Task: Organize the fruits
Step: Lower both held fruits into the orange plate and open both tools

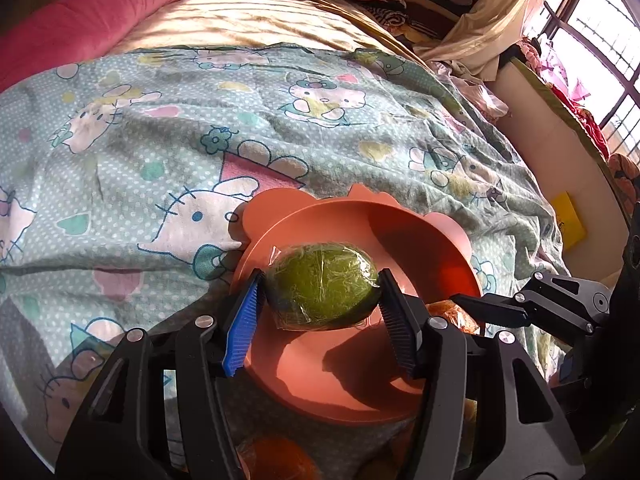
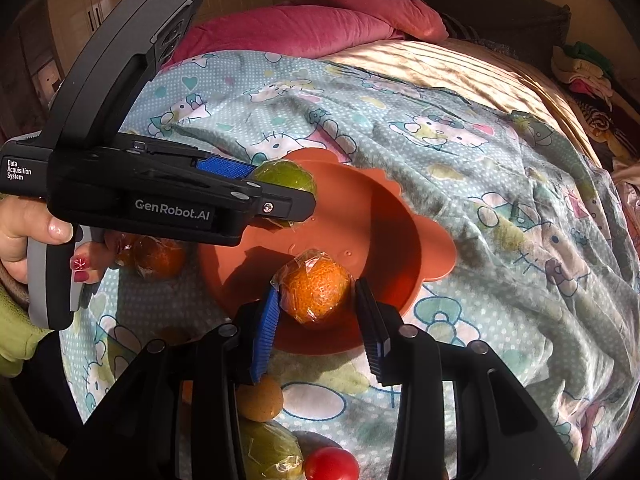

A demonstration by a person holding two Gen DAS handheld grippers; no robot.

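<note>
left gripper (image 1: 322, 292) clamping wrapped green fruit (image 1: 323, 280) over bowl (image 1: 420, 216) | right gripper (image 2: 316, 304) clamping orange (image 2: 314, 292), lower, nearer bowl floor

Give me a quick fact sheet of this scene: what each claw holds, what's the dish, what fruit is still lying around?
Setting: bed with cartoon-print sheet
Dish: orange bowl on the sheet
Left gripper: shut on wrapped green fruit, over the bowl
Right gripper: shut on wrapped orange, over the bowl's near rim
Left outside bowl: another orange, a tan fruit, a green fruit, a red fruit
In bowl: nothing resting in it yet
</note>
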